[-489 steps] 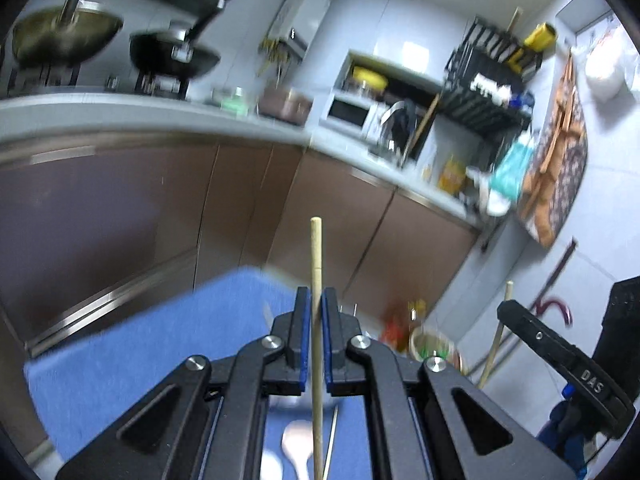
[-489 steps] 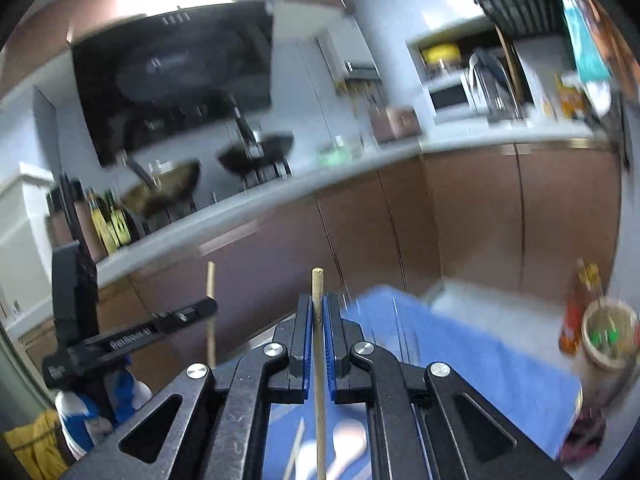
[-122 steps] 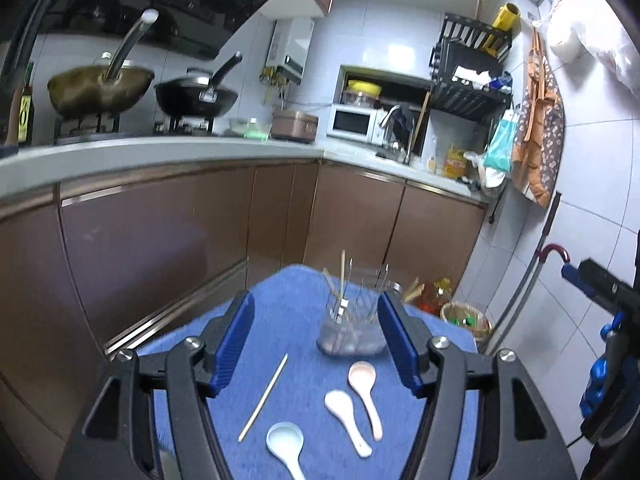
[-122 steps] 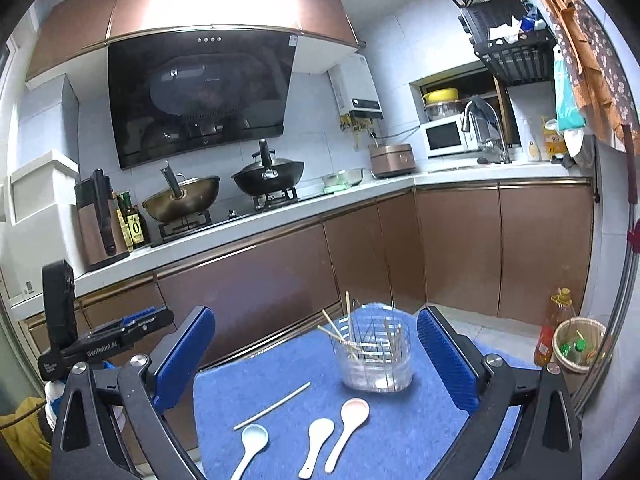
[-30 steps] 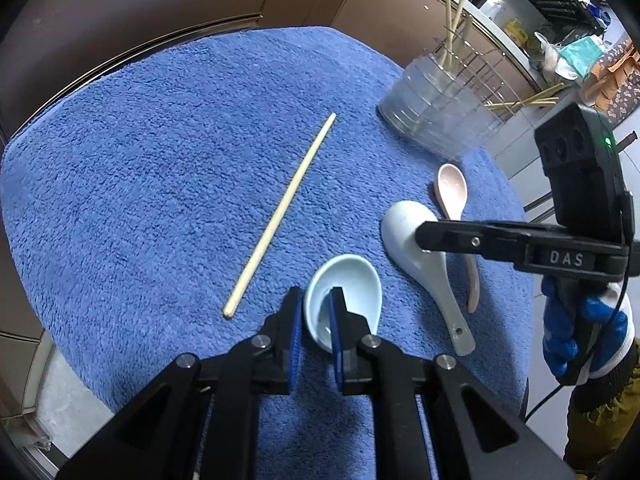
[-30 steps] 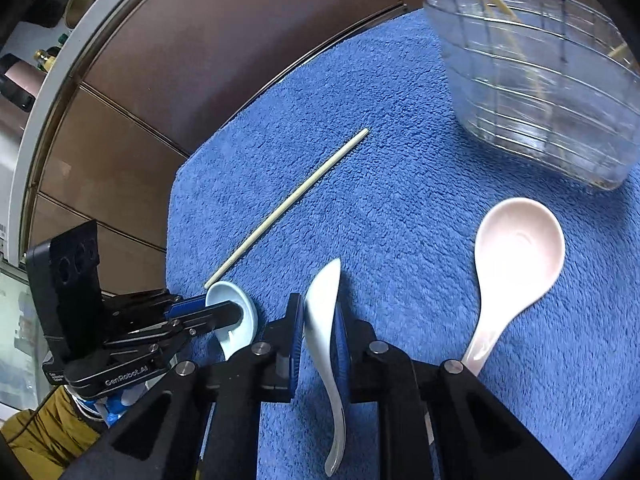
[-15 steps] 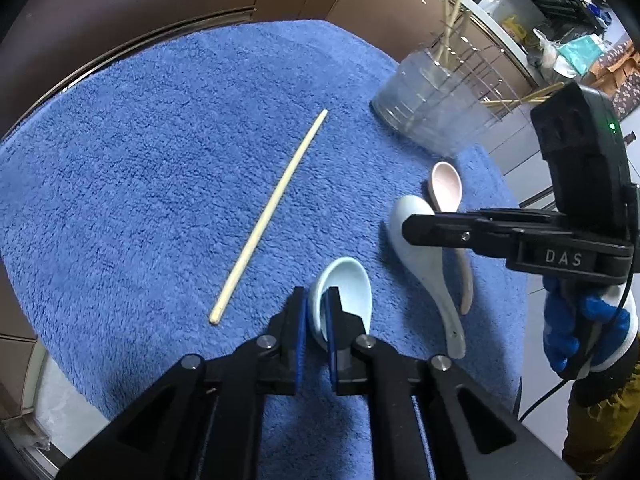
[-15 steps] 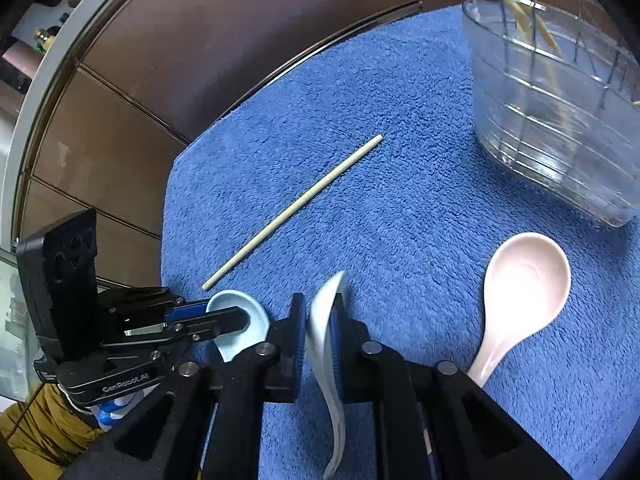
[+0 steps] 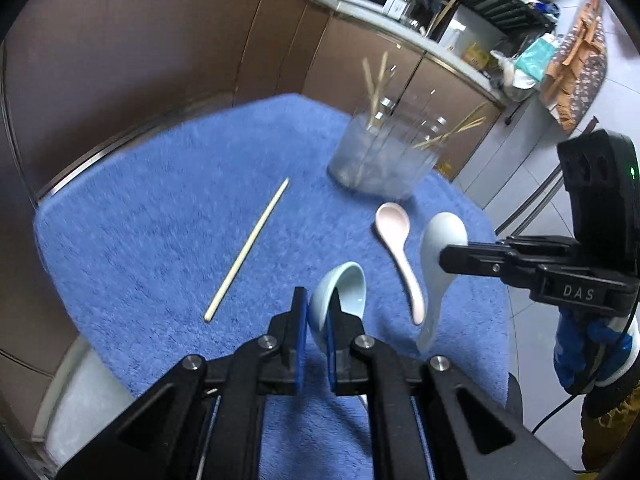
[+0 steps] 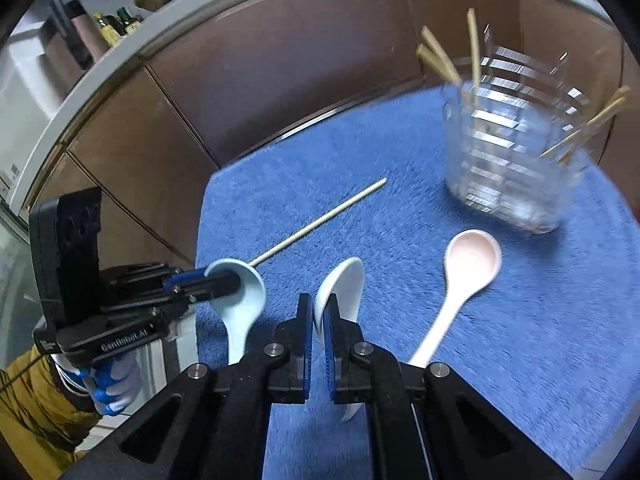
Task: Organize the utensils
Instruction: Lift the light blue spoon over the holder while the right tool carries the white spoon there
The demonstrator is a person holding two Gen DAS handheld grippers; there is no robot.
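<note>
Above the blue towel (image 9: 140,220), the left gripper (image 9: 318,320), marked "GenRobot.AI", pinches a light blue spoon (image 9: 340,296). Beside it, the right gripper (image 10: 318,320), marked "DAS", pinches a white spoon (image 10: 344,288).

right tongs (image 10: 316,320) clamp white spoon (image 10: 344,284) | pink spoon (image 10: 468,268) on blue cloth (image 10: 520,340)

Black tongs (image 9: 318,320) with blue pads, silver screws, blue-and-white glove (image 10: 114,384), mustard sleeve (image 10: 36,404)
</note>
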